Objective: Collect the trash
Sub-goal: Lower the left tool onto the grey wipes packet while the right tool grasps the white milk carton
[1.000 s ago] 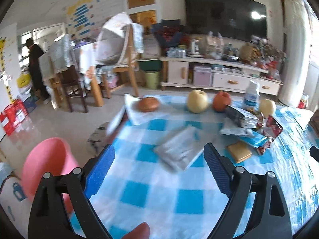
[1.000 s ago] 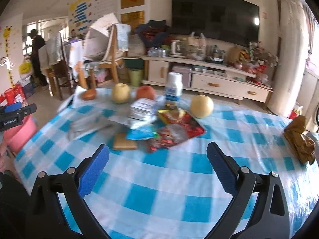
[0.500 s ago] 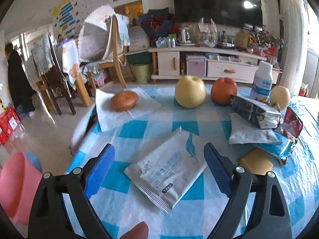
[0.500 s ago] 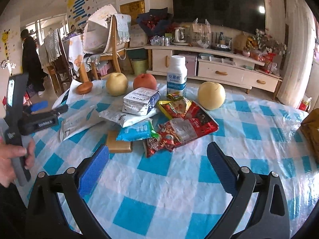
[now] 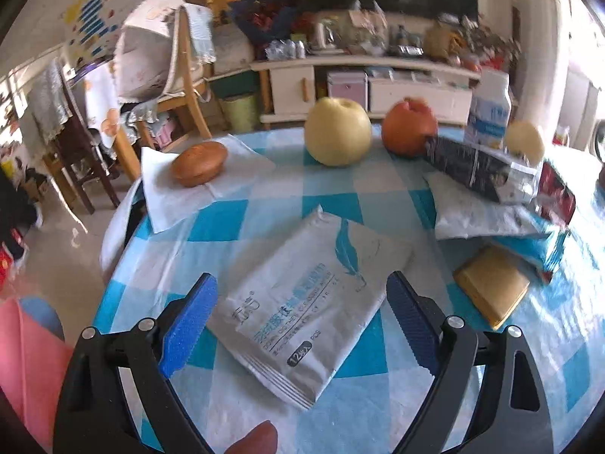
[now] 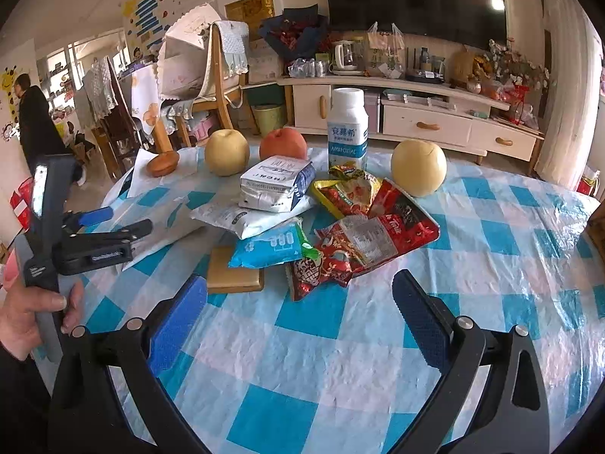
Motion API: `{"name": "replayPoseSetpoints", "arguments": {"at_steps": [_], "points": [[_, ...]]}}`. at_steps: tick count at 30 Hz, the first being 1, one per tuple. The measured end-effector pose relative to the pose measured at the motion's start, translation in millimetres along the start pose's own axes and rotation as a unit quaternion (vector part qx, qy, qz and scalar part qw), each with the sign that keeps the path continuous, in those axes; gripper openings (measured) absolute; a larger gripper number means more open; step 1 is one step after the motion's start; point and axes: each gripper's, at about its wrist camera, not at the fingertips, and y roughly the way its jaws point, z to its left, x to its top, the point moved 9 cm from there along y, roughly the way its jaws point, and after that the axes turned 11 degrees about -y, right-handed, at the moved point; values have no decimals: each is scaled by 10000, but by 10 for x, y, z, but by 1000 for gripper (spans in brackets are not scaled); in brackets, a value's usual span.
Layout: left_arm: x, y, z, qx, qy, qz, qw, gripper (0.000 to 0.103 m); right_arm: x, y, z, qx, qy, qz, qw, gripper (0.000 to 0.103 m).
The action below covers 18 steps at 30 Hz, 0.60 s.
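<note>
A flat grey wipes packet (image 5: 306, 302) lies on the blue-checked tablecloth (image 5: 234, 223), and my left gripper (image 5: 300, 308) hangs open just over it, a finger on each side. In the right wrist view that same packet (image 6: 166, 227) lies under the left gripper (image 6: 113, 223). A heap of wrappers sits mid-table: red snack bags (image 6: 370, 227), a blue-white pouch (image 6: 272, 244), a white pouch (image 6: 249, 219), a silver-white carton (image 6: 278, 183) and a tan square (image 6: 232, 274). My right gripper (image 6: 298, 321) is open, short of the heap, with nothing between its fingers.
Two yellow pears (image 6: 227, 151) (image 6: 418, 166), a red apple (image 6: 283, 143), a white bottle (image 6: 347, 128) and a bun on a napkin (image 5: 198, 162) stand at the table's far side. A pink bin (image 5: 26, 363) sits on the floor left. A person stands far left (image 6: 32, 117).
My left gripper has moved forward and down over the grey packet, which now lies between its fingers. My right gripper has come closer to the wrapper heap. Both stay open.
</note>
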Motion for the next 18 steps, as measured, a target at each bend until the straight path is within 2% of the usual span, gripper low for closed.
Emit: {"name": "replayPoseSetpoints", "arguments": {"at_steps": [7,16,18], "points": [[-5,146,-38,-253,260,280,9990,90,-15,8,24,17,-29,7,10000,99],[-145,314,-146,-297,684,577,9955,90,-15,32,45,18,-56,56,10000,99],[-155,332,-153,-260,744,546,9954,94,-14,38,48,21,-53,64,10000,99]]}}
